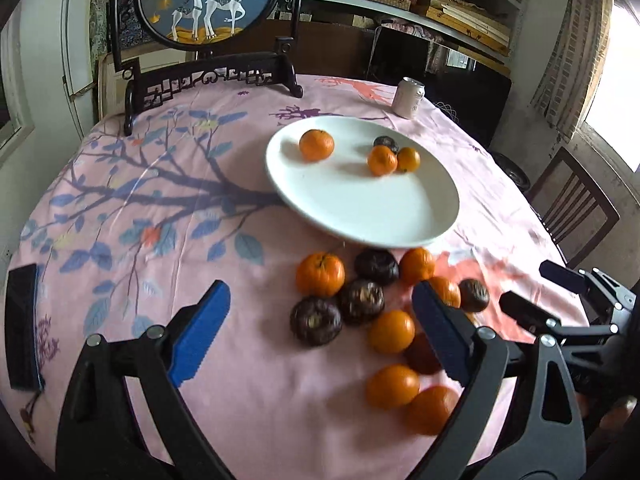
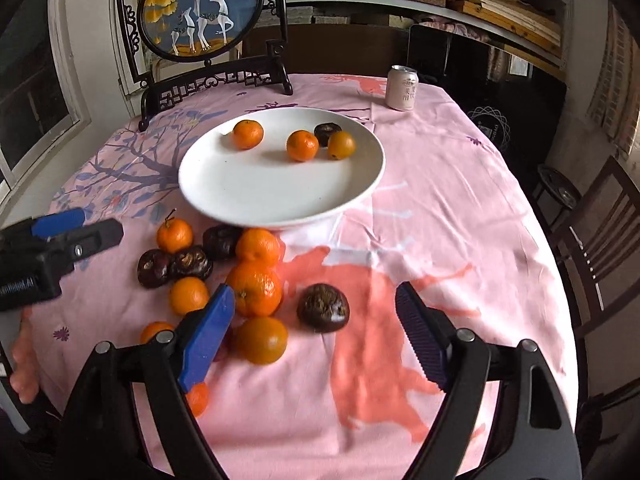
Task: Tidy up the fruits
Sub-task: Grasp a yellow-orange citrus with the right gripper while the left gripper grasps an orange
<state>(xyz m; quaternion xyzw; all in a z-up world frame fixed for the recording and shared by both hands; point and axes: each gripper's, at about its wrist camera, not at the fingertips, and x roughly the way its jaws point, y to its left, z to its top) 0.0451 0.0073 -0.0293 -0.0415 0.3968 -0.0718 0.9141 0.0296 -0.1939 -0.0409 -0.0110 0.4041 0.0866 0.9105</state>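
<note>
4 fruits already sit on the white plate (image 2: pixel 224 184): 3 oranges, among them one alone at the far left (image 2: pixel 248 134), and 1 dark fruit (image 2: pixel 327 132) at the back, touching its orange neighbours. By that count the sorting looks well under half done, since a larger heap of loose fruit (image 1: pixel 360 300) waits on the pink tablecloth (image 2: pixel 440 220) just in front of the plate, roughly 7 oranges and 5 dark ones as far as both views can be matched. The left gripper (image 1: pixel 320 332) hovers over that heap with its jaws spread wide and nothing between them; the right gripper (image 2: pixel 316 324) is equally wide and empty, framing a single dark fruit (image 2: pixel 323 308) that lies a little apart from the rest, probably the next pick. The right wrist view shows this loner clearly in the open, while the left wrist view half hides that side of the heap behind its own blue finger (image 1: pixel 440 332). The left view alone shows a dark flat object (image 1: pixel 22 324) at the table's left edge. A drinks can (image 2: pixel 402 88) and a framed deer screen (image 2: pixel 200 12) stand beyond the plate.
</note>
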